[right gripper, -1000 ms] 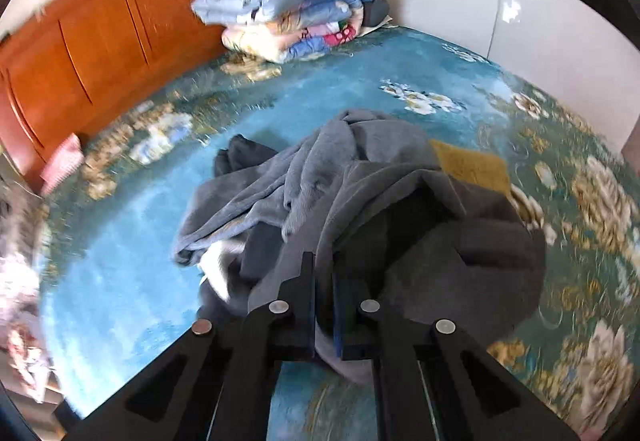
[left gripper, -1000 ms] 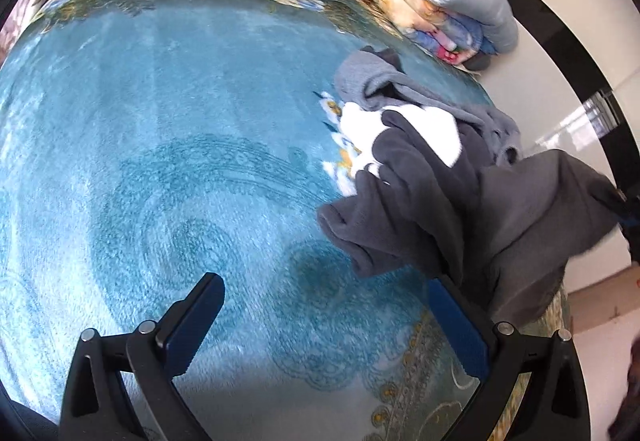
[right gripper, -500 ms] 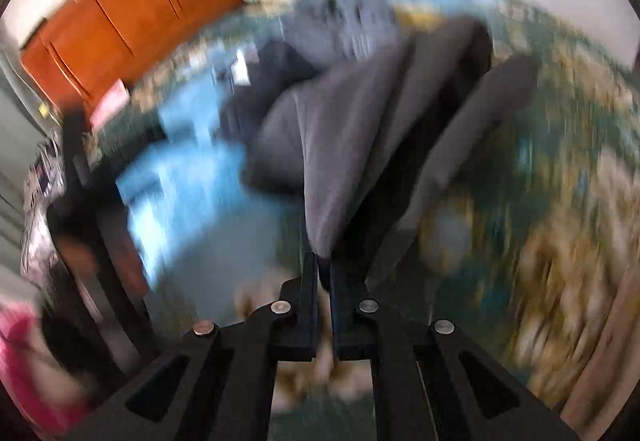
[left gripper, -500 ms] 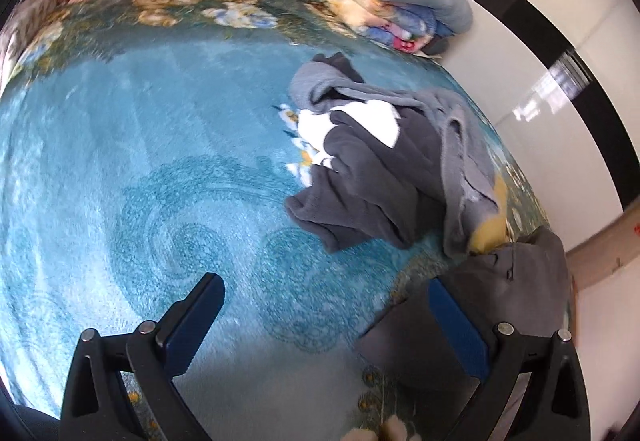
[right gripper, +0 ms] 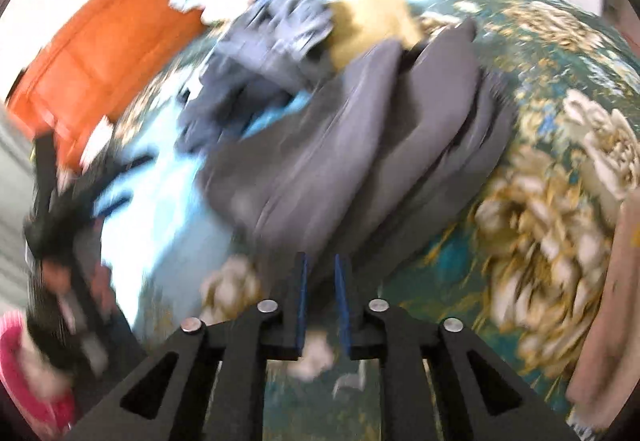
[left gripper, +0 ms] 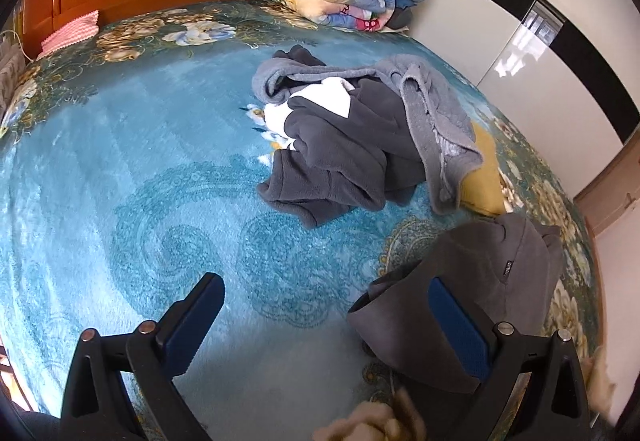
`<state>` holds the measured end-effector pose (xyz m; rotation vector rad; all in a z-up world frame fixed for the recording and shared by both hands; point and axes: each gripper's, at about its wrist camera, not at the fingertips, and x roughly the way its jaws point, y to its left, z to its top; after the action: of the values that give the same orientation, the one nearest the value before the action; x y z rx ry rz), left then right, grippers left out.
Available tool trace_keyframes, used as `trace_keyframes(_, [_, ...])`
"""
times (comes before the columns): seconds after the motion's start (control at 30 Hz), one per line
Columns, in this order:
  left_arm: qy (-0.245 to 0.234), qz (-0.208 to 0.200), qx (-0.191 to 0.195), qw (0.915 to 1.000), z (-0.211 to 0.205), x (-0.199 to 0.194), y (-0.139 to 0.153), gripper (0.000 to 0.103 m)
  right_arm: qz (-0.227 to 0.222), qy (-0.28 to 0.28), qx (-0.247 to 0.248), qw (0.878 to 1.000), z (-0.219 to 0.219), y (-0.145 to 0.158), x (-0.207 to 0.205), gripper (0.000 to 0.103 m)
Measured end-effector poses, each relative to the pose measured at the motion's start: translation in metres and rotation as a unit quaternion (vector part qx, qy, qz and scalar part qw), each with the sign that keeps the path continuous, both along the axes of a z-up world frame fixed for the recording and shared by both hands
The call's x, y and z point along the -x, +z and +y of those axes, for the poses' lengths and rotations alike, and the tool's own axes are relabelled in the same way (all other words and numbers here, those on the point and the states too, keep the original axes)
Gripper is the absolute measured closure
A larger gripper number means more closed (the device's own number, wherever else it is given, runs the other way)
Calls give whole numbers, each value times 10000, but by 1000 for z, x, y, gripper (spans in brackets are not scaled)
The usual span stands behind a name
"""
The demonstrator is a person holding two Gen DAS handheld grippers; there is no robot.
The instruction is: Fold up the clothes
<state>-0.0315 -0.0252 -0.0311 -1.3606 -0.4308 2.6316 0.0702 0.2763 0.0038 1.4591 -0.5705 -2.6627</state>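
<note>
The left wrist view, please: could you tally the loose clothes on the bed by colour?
Dark grey: 2, one in the pile, one pulled aside
Light grey: 1
White: 1
Mustard yellow: 1
Total: 5

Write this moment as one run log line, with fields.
right gripper: opening, cloth end between jaws | left gripper: open, empty | grey garment: on bed

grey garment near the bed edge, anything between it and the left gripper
Nothing visible does. The grey garment lies on the blue bedspread right by the open left gripper, with one finger in front of its near edge. The clothes pile sits farther back.
</note>
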Motion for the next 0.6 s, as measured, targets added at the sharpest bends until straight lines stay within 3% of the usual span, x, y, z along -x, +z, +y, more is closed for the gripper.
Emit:
trace_keyframes(0.07, [-15,-22,78,10000,1,-1,-2,0,112,-238,127,9996,11,-1,23,55])
trace_keyframes(0.1, [-20,-26,101,9999,1,-2,-2,0,116,-367,173,9991,15,-4,36,50])
trace_keyframes(0.27, [69,-28,-1,10000,-6,-5,-1,0,-207,-847,299,9957,29,-38,92,50])
trace_keyframes(0.3, [85,-31,-38,10000,-6,-5,-1,0,-283,-918,375,9947,31,-45,98,51])
trace_keyframes(0.33, [98,-25,-87,9999,-7,-5,0,0,-329,-958,505,9936,31,-50,100,65])
trace_keyframes(0.37, [112,-19,-136,9998,-8,-5,0,0,-337,-966,653,9926,31,-50,101,89])
trace_keyframes(0.4, [125,-12,-185,9997,-9,-5,1,0,-344,-973,802,9914,30,-50,102,97])
trace_keyframes(0.47, [133,22,-280,9995,-9,-5,2,0,-219,-840,1002,9912,26,-43,104,98])
trace_keyframes(0.6, [50,6,-413,9991,-8,-6,3,0,430,-67,1135,9926,4,0,105,99])
